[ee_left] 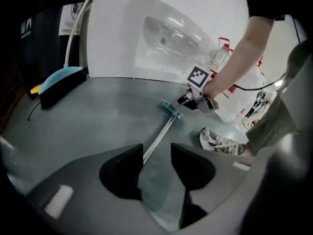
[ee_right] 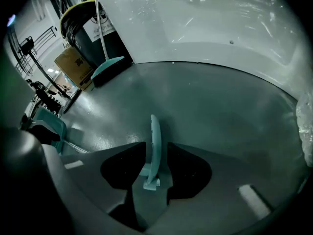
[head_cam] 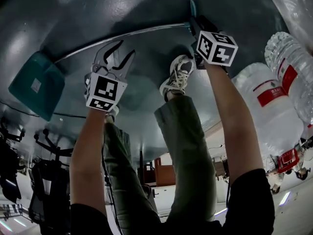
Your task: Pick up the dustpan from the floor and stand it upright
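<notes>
The person's forearms (head_cam: 90, 146) hung down past the knees toward the dustpan (head_cam: 36, 84), which lay flat on the floor (head_cam: 146, 13) — pan at the left, long shaft (ee_left: 164, 131) running right to its teal grip (ee_right: 155, 131). The left gripper (ee_left: 156, 150) was spread with the shaft showing between its jaws. The right gripper (ee_right: 156, 145) was spread around the grip, neither pinching yet — two holds probably suited tipping it upright. Open floor lay beyond, though a shoe (ee_left: 220, 141) sat near the shaft and water bottles (head_cam: 274, 97) crowded the right.
</notes>
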`<state>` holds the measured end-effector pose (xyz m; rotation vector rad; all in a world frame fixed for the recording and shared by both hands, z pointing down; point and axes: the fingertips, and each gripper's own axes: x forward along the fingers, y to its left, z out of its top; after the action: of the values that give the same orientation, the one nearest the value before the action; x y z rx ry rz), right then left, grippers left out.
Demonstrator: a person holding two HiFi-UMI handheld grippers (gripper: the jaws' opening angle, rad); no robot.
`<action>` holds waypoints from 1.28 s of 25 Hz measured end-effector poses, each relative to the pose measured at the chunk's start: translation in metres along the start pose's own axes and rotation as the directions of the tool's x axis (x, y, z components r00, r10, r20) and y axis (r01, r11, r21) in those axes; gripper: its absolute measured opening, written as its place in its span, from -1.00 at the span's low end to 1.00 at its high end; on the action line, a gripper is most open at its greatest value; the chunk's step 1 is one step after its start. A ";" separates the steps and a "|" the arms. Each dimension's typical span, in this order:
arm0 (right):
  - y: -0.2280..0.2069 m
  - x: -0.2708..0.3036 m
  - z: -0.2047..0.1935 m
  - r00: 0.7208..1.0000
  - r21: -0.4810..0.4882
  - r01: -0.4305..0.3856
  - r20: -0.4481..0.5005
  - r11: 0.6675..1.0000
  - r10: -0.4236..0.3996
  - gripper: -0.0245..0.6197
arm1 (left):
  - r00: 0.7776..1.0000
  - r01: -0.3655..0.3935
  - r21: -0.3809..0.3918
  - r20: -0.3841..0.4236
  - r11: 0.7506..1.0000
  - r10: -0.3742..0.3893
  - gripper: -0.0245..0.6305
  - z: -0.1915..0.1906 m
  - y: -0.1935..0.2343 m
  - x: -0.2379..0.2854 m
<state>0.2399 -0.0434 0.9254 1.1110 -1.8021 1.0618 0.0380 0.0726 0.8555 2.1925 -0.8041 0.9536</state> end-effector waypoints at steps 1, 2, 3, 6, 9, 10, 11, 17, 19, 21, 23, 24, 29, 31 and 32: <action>0.000 0.004 -0.001 1.000 -0.005 -0.002 -0.006 1.000 0.002 -0.53 | 1.000 0.003 0.002 -0.008 1.000 -0.003 -0.33 -0.002 0.001 0.003; 0.000 0.008 -0.002 1.000 -0.013 -0.004 -0.015 1.000 0.004 -0.53 | 1.000 0.005 0.003 -0.017 1.000 -0.005 -0.33 -0.005 0.002 0.005; 0.001 0.011 -0.004 1.000 -0.026 -0.005 -0.026 1.000 0.005 -0.53 | 1.000 0.007 0.005 -0.026 1.000 -0.007 -0.33 -0.008 0.003 0.007; 0.002 0.018 -0.003 0.999 -0.066 -0.001 -0.042 0.998 -0.002 -0.69 | 0.999 0.002 0.012 -0.043 1.000 -0.001 -0.32 -0.013 0.012 0.012; 0.005 0.013 0.001 1.000 -0.075 0.000 -0.030 0.997 -0.002 -0.71 | 0.999 -0.011 0.015 -0.052 1.000 0.012 -0.31 -0.013 0.019 0.010; 0.006 0.009 0.003 1.000 -0.078 -0.002 -0.023 0.997 0.000 -0.71 | 0.999 -0.014 0.017 -0.051 1.000 0.015 -0.30 -0.012 0.019 0.009; 0.008 0.005 0.006 1.000 -0.082 -0.002 -0.014 0.997 0.001 -0.71 | 0.999 -0.015 0.019 -0.050 1.000 0.016 -0.30 -0.010 0.020 0.008; 0.033 -0.036 0.049 0.998 -0.114 -0.006 0.068 0.994 0.014 -0.70 | 0.999 -0.022 0.026 -0.037 0.999 0.023 -0.29 0.006 0.022 -0.006; 0.045 -0.053 0.064 0.996 -0.124 -0.006 0.090 0.992 0.018 -0.70 | 0.999 -0.025 0.019 -0.024 1.000 0.026 -0.29 0.015 0.021 -0.016; 0.056 -0.069 0.079 0.994 -0.137 0.002 0.110 0.991 0.013 -0.70 | 1.000 -0.027 0.015 -0.005 1.000 0.028 -0.30 0.026 0.018 -0.029; 0.066 -0.082 0.093 0.991 -0.167 0.012 0.135 0.986 0.011 -0.70 | 0.999 -0.030 0.014 0.021 0.999 0.029 -0.29 0.038 0.018 -0.043; 0.071 -0.087 0.102 0.989 -0.186 0.017 0.150 0.982 0.012 -0.70 | 0.999 -0.032 0.014 0.036 0.999 0.031 -0.29 0.044 0.018 -0.050; 0.106 -0.134 0.150 0.982 -0.264 0.063 0.189 0.962 -0.012 -0.70 | 0.993 -0.055 0.017 0.107 0.998 0.053 -0.30 0.081 0.027 -0.098; 0.127 -0.155 0.167 0.977 -0.300 0.076 0.212 0.951 -0.011 -0.70 | 0.989 -0.068 0.009 0.136 0.998 0.066 -0.30 0.096 0.031 -0.123; 0.138 -0.165 0.175 0.975 -0.319 0.083 0.223 0.944 -0.010 -0.70 | 0.986 -0.076 0.005 0.152 0.997 0.074 -0.29 0.104 0.033 -0.136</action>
<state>0.1380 -0.1157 0.6774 1.0900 -2.0236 0.5985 -0.0192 0.0153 0.7011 2.2791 -0.9604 0.8350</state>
